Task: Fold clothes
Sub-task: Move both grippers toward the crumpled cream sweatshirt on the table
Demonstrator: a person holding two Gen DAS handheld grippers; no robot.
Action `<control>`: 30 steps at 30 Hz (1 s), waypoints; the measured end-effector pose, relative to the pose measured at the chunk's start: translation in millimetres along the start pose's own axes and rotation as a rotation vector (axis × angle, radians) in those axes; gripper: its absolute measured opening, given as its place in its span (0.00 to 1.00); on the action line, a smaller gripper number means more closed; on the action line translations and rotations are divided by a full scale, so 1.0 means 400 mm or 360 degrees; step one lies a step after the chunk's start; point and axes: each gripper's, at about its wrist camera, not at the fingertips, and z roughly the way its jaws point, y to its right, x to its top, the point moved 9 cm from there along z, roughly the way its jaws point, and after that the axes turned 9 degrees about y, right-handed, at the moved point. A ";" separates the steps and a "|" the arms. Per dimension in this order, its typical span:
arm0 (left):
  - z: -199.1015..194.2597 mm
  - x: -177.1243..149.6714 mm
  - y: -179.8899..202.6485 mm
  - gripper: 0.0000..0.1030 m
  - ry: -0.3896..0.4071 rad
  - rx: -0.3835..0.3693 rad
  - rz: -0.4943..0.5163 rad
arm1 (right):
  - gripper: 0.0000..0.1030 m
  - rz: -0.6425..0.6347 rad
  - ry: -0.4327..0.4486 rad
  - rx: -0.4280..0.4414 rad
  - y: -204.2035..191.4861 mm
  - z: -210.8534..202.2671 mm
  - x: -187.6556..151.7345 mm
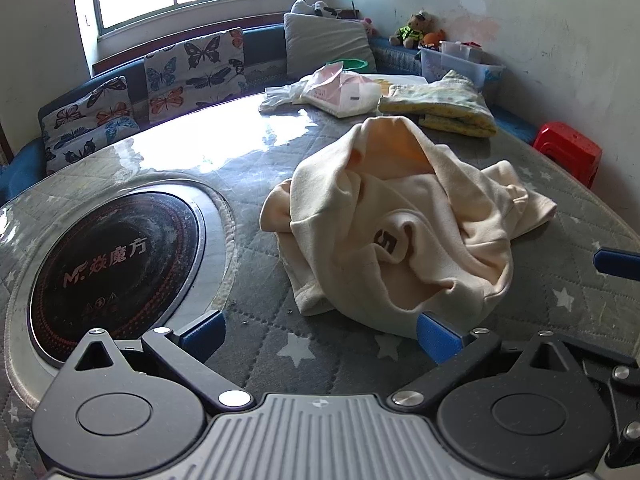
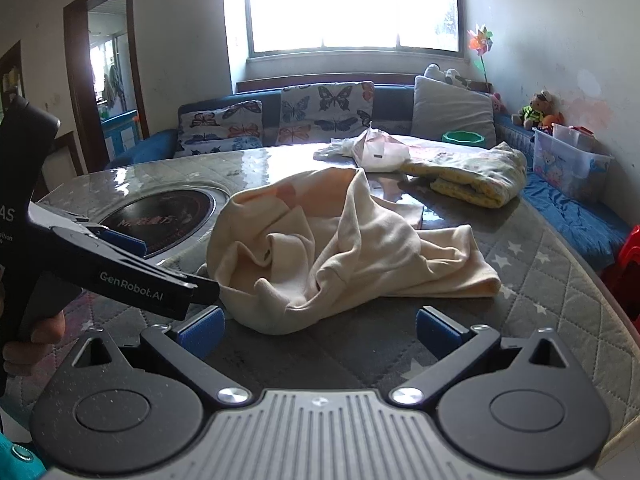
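Daylight pours in through the window point(image 2: 352, 4) behind the sofa, and its panes are blown out to plain white in both views, worse in the right wrist view. That backlight leaves the walls beside the window dim and grey. Below the window, the far part of the tabletop point(image 1: 192, 156) carries a broad white glare that wipes out its quilted pattern; nearer the camera the surface is evenly lit. The cream garment point(image 1: 400, 232) shows soft shadows in its folds on the side away from the window. Focus is fairly sharp throughout. Fisheye bending curves the window frame, and the corners go black.
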 end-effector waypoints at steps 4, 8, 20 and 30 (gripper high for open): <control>0.004 0.000 -0.003 1.00 -0.0013 -0.0002 0.0005 | 1.00 0.0080 -0.0031 0.0015 0.014 0.013 -0.007; 0.007 -0.001 -0.005 1.00 -0.0027 -0.0004 0.0010 | 1.00 0.0063 -0.0043 -0.0001 0.017 0.025 -0.004; 0.023 -0.006 -0.002 1.00 -0.0078 -0.0010 0.0007 | 1.00 0.0080 -0.0038 0.0000 0.012 0.048 0.003; 0.039 -0.007 0.010 1.00 -0.0124 0.0005 0.0018 | 1.00 0.0120 -0.0073 -0.0047 0.034 0.053 -0.009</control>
